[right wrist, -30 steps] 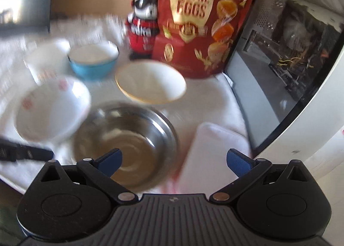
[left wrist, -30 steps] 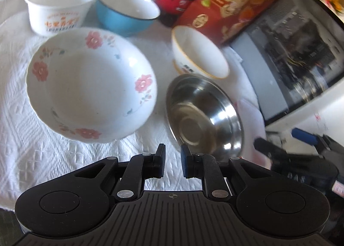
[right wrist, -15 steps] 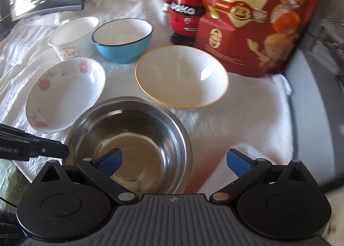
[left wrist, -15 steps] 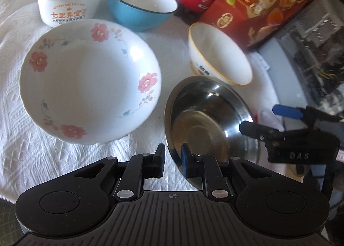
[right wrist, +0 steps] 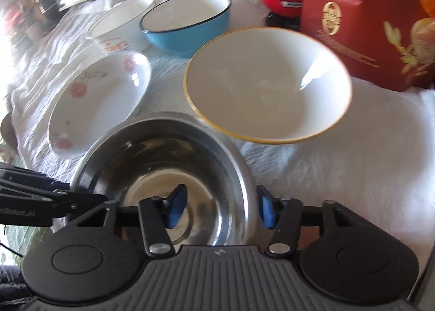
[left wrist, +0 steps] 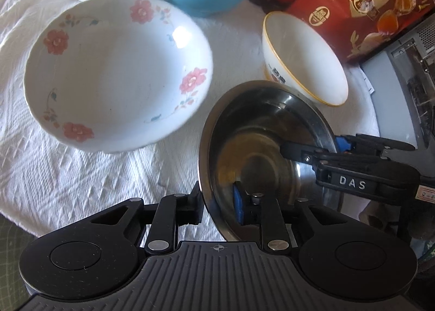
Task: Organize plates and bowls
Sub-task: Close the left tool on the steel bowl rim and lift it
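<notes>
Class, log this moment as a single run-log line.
steel bowl on cloth | left hand-held gripper opening, straddling near rim | right hand-held gripper closing, straddling opposite rim | floral plate untouched

- Bright daylight on my white tablecloth [left wrist: 81, 175]; in the right wrist view its far left side [right wrist: 40, 72] washes out almost to pure white.
- Glare spots on the floral plate [left wrist: 178, 36] and the yellow-rimmed bowl [right wrist: 307, 80].
- Steel bowl [left wrist: 261, 148] shows dark, smeared reflections.
- Right wrist view is motion-blurred; the red quail egg bag [right wrist: 380, 25] is soft there, sharp lettering in the left view.
- Fisheye bends the edges of both views.
</notes>
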`<state>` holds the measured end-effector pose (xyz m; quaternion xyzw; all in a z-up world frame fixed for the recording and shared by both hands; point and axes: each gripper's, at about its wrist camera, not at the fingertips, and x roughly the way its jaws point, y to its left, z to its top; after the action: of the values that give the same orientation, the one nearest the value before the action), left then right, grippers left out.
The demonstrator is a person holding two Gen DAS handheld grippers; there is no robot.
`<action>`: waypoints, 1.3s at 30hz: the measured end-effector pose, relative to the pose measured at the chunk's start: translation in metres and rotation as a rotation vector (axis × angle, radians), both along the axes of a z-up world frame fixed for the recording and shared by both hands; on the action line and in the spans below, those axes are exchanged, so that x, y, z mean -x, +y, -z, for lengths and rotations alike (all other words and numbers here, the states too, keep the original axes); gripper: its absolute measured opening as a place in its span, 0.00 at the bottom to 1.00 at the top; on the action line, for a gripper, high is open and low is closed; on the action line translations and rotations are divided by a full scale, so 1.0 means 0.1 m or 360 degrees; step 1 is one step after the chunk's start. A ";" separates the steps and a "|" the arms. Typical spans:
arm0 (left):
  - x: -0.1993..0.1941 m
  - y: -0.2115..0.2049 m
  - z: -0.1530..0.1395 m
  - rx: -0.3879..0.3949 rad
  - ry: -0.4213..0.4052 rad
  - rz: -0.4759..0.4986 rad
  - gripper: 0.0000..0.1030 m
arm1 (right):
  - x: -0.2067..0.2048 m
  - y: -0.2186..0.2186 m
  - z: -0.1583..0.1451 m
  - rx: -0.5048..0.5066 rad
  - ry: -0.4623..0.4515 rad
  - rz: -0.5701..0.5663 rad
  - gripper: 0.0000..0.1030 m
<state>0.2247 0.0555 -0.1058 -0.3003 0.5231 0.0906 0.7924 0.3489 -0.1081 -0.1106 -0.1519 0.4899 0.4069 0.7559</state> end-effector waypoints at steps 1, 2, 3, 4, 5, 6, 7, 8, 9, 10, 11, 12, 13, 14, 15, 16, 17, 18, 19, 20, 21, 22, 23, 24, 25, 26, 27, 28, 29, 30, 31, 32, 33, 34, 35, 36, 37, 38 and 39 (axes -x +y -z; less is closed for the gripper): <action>0.00 0.01 -0.02 0.0014 0.0009 -0.0002 0.23 | -0.01 0.00 0.00 0.0000 0.0000 0.0001 0.51; 0.00 0.02 -0.06 0.0015 0.0005 -0.0002 0.23 | -0.02 0.00 0.00 -0.0002 0.0017 0.0015 0.51; 0.01 0.04 -0.10 0.0004 -0.0009 0.0006 0.23 | -0.02 -0.01 -0.02 -0.0013 0.0043 0.0034 0.51; 0.01 0.06 -0.15 -0.0005 -0.0022 0.0014 0.23 | -0.03 -0.03 -0.03 -0.0029 0.0068 0.0050 0.51; 0.02 0.09 -0.21 -0.0008 -0.0033 0.0019 0.23 | -0.03 -0.04 -0.04 -0.0044 0.0093 0.0071 0.51; 0.02 0.14 -0.26 -0.0009 -0.0043 0.0021 0.23 | -0.02 -0.06 -0.06 -0.0058 0.0123 0.0097 0.51; 0.02 0.18 -0.31 -0.0017 -0.0059 0.0024 0.23 | 0.00 -0.07 -0.09 -0.0076 0.0142 0.0120 0.52; 0.03 0.23 -0.36 -0.0029 -0.0076 0.0027 0.23 | 0.03 -0.07 -0.11 -0.0093 0.0148 0.0139 0.53; 0.03 0.29 -0.41 -0.0046 -0.0092 0.0033 0.23 | 0.07 -0.06 -0.14 -0.0106 0.0150 0.0157 0.53; 0.02 0.35 -0.46 -0.0065 -0.0109 0.0043 0.23 | 0.10 -0.04 -0.18 -0.0123 0.0155 0.0176 0.53; 0.03 0.42 -0.50 -0.0083 -0.0132 0.0059 0.23 | 0.14 -0.01 -0.22 -0.0145 0.0162 0.0197 0.54; 0.05 0.50 -0.55 -0.0097 -0.0157 0.0077 0.23 | 0.17 0.02 -0.26 -0.0166 0.0167 0.0217 0.54; 0.06 0.58 -0.58 -0.0108 -0.0179 0.0094 0.23 | 0.20 0.06 -0.31 -0.0182 0.0166 0.0239 0.54; 0.06 0.67 -0.60 -0.0116 -0.0193 0.0110 0.23 | 0.24 0.11 -0.36 -0.0197 0.0157 0.0261 0.54; 0.07 0.78 -0.61 -0.0123 -0.0200 0.0119 0.23 | 0.28 0.17 -0.40 -0.0208 0.0144 0.0284 0.54; 0.09 0.88 -0.61 -0.0129 -0.0201 0.0123 0.23 | 0.32 0.25 -0.45 -0.0220 0.0135 0.0306 0.55; 0.09 1.00 -0.61 -0.0132 -0.0196 0.0127 0.23 | 0.36 0.33 -0.49 -0.0232 0.0130 0.0323 0.55; 0.10 1.11 -0.59 -0.0131 -0.0191 0.0133 0.23 | 0.39 0.43 -0.51 -0.0237 0.0122 0.0333 0.56; 0.10 1.21 -0.56 -0.0133 -0.0186 0.0143 0.23 | 0.43 0.54 -0.53 -0.0238 0.0110 0.0339 0.56; 0.11 1.31 -0.54 -0.0137 -0.0174 0.0154 0.23 | 0.46 0.66 -0.54 -0.0234 0.0097 0.0351 0.56; 0.10 1.41 -0.52 -0.0144 -0.0162 0.0167 0.23 | 0.49 0.77 -0.53 -0.0227 0.0085 0.0367 0.56; 0.09 1.49 -0.50 -0.0151 -0.0153 0.0183 0.23 | 0.51 0.87 -0.52 -0.0224 0.0077 0.0384 0.56; 0.08 1.57 -0.48 -0.0159 -0.0147 0.0203 0.23 | 0.53 0.97 -0.51 -0.0223 0.0077 0.0408 0.56; 0.07 1.64 -0.46 -0.0167 -0.0143 0.0224 0.23 | 0.53 1.06 -0.49 -0.0224 0.0083 0.0431 0.56; 0.04 1.71 -0.45 -0.0171 -0.0138 0.0245 0.23 | 0.54 1.15 -0.48 -0.0219 0.0082 0.0448 0.57; 0.04 1.77 -0.43 -0.0175 -0.0132 0.0262 0.23 | 0.55 1.22 -0.47 -0.0207 0.0073 0.0462 0.57; 0.04 1.83 -0.41 -0.0184 -0.0126 0.0281 0.23 | 0.56 1.30 -0.45 -0.0192 0.0065 0.0477 0.57; 0.04 1.86 -0.38 -0.0200 -0.0119 0.0297 0.23 | 0.57 1.37 -0.42 -0.0175 0.0062 0.0492 0.57; 0.04 1.89 -0.36 -0.0214 -0.0115 0.0310 0.23 | 0.57 1.43 -0.39 -0.0157 0.0062 0.0508 0.57; 0.04 1.91 -0.35 -0.0226 -0.0120 0.0322 0.23 | 0.58 1.49 -0.36 -0.0139 0.0062 0.0517 0.57; 0.03 1.91 -0.35 -0.0237 -0.0115 0.0330 0.23 | 0.59 1.53 -0.34 -0.0120 0.0052 0.0526 0.57; 0.02 1.91 -0.34 -0.0253 -0.0113 0.0334 0.23 | 0.62 1.57 -0.32 -0.0095 0.0021 0.0529 0.57; 0.02 1.92 -0.33 -0.0274 -0.0116 0.0334 0.23 | 0.62 1.61 -0.32 -0.0069 -0.0004 0.0524 0.57; 0.01 1.90 -0.33 -0.0301 -0.0127 0.0334 0.23 | 0.64 1.64 -0.32 -0.0052 -0.0019 0.0515 0.57; 0.01 1.90 -0.33 -0.0327 -0.0140 0.0330 0.22 | 0.64 1.65 -0.30 -0.0046 -0.0020 0.0503 0.57; 0.01 1.90 -0.32 -0.0340 -0.0149 0.0314 0.21 | 0.63 1.65 -0.29 -0.0047 -0.0016 0.0487 0.57; 0.03 1.91 -0.32 -0.0338 -0.0156 0.0291 0.21 | 0.62 1.66 -0.27 -0.0051 -0.0010 0.0469 0.57; 0.03 1.92 -0.32 -0.0336 -0.0162 0.0269 0.21 | 0.61 1.65 -0.26 -0.0056 -0.0003 0.0455 0.57; 0.03 1.91 -0.32 -0.0341 -0.0169 0.0260 0.21 | 0.60 1.65 -0.25 -0.0058 0.0001 0.0444 0.57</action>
<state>0.2215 0.2465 -0.0736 -0.1748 0.4905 0.0652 0.8513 0.2892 0.0573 -0.0854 -0.0685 0.4990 0.3066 0.8076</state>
